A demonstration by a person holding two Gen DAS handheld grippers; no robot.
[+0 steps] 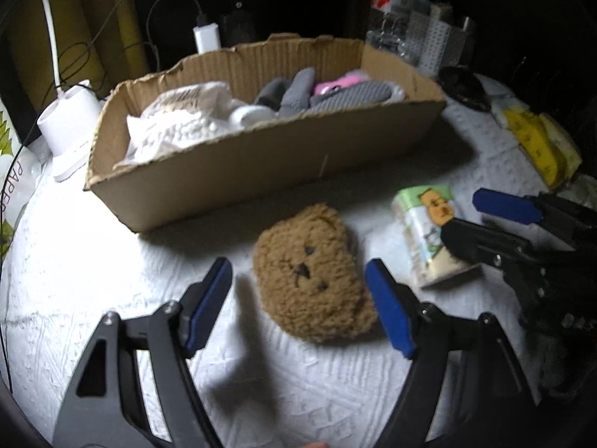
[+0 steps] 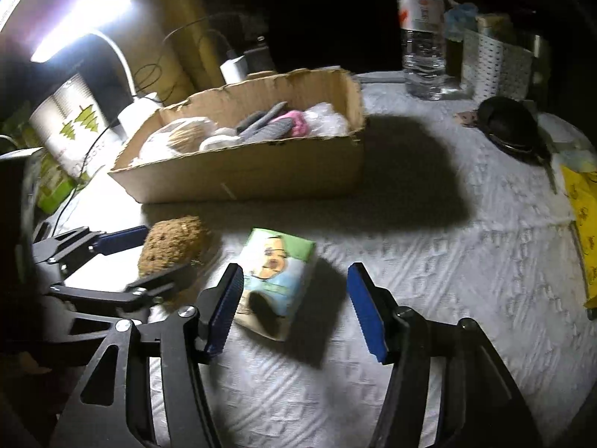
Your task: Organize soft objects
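Observation:
A brown fuzzy bear-face plush (image 1: 313, 276) lies on the white cloth in front of a cardboard box (image 1: 261, 164). My left gripper (image 1: 298, 298) is open, its blue pads on either side of the plush, not touching it. A green tissue pack (image 2: 276, 280) lies to the plush's right. My right gripper (image 2: 294, 310) is open just above the pack's near end. The pack (image 1: 429, 235) and right gripper (image 1: 481, 216) also show in the left wrist view; the plush (image 2: 171, 246), box (image 2: 253, 171) and left gripper (image 2: 156, 257) show in the right wrist view.
The box holds a white bag (image 1: 179, 123), grey socks (image 1: 294, 93) and a pink item (image 1: 343, 82). A water bottle (image 2: 423, 33), white perforated basket (image 2: 496, 67), black object (image 2: 511, 130) and yellow packet (image 2: 585, 224) stand right; lamp base (image 1: 71, 119) and charger (image 1: 207, 37) left.

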